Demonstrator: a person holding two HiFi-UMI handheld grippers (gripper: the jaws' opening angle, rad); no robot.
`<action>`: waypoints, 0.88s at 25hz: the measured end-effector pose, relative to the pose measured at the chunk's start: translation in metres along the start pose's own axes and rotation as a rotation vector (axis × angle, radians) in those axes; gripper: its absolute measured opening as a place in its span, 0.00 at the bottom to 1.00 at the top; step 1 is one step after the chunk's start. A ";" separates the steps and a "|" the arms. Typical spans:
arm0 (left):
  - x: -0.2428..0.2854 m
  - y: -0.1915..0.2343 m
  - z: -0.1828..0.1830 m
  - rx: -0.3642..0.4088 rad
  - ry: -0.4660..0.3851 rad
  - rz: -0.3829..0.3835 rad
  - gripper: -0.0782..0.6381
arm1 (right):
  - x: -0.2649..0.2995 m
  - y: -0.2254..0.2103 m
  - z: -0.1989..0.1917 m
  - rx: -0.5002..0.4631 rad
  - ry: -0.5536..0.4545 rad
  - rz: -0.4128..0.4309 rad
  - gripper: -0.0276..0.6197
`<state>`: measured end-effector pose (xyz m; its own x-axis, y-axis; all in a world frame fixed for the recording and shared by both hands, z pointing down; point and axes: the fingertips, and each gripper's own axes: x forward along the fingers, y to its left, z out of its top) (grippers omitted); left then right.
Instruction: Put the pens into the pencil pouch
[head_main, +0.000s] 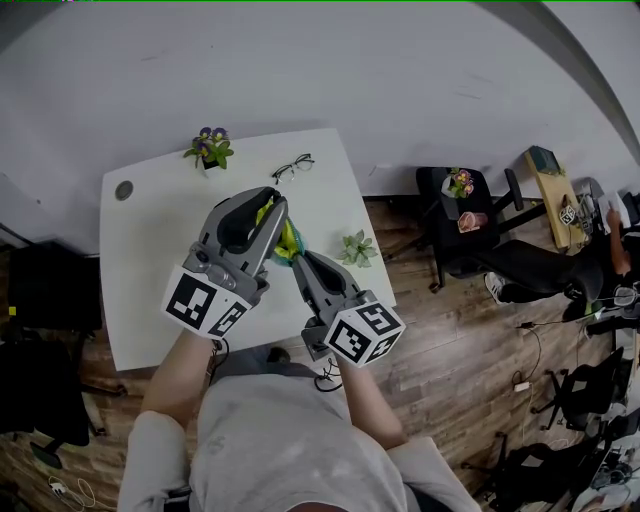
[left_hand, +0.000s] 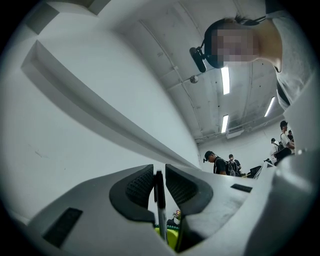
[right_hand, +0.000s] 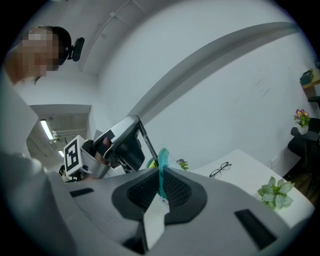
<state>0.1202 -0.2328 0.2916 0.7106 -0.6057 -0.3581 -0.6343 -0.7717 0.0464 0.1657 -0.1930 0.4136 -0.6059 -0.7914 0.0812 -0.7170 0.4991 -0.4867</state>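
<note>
Over the white table (head_main: 150, 260), the yellow-green pencil pouch (head_main: 287, 240) is held by the right gripper (right_hand: 161, 187), jaws clamped on its teal zipper edge. The left gripper (left_hand: 159, 182) pinches one dark pen (left_hand: 159, 205), jaws nearly together, lower end at the pouch; not released, so insertion is likely unfinished. No other pens visible. Succulent (head_main: 357, 248), flower pot (head_main: 210, 148) and glasses (head_main: 291, 166) are nearby, not blocking.
</note>
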 end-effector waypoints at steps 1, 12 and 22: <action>0.000 -0.001 0.000 0.000 0.002 -0.004 0.21 | 0.000 0.000 0.001 0.000 -0.002 0.001 0.11; -0.012 0.013 -0.007 -0.024 0.059 0.059 0.26 | -0.007 -0.001 0.001 0.020 -0.014 -0.001 0.11; -0.062 0.031 -0.086 -0.081 0.438 0.156 0.14 | -0.024 -0.015 0.000 0.011 -0.031 -0.056 0.11</action>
<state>0.0828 -0.2361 0.3957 0.6812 -0.7271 0.0848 -0.7304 -0.6671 0.1468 0.1909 -0.1810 0.4192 -0.5540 -0.8286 0.0815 -0.7453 0.4499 -0.4920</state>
